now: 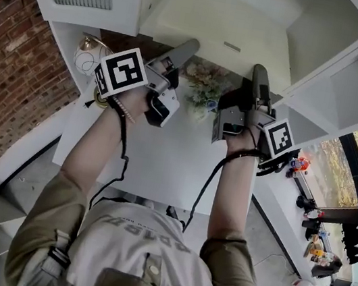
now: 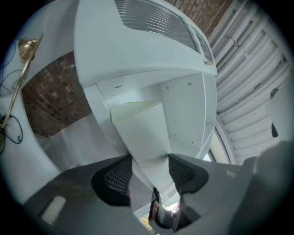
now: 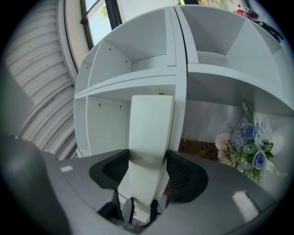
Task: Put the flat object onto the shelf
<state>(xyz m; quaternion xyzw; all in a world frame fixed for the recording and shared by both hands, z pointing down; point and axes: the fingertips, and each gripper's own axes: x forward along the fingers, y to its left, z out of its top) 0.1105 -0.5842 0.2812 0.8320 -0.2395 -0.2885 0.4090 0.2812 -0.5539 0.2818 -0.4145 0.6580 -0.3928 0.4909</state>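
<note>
Forearms [image 1: 96,148] outstretched, a person lifts the cream flat object [image 1: 221,23] above the tabletop [image 1: 161,163] and flowers [image 1: 206,85]. The jaws of the left gripper [image 1: 187,48] and right gripper [image 1: 259,74] pinch its near edge, its far end toward the white shelf [image 1: 354,81].

Bright daylight from the window [image 3: 96,23] falls evenly on the white shelf [image 3: 133,80]; shadows are soft. Both gripper views bulge, with black corners and blurred near edges.

Studio-like room: white shelving [image 3: 181,69], brick wall [image 1: 8,61].
</note>
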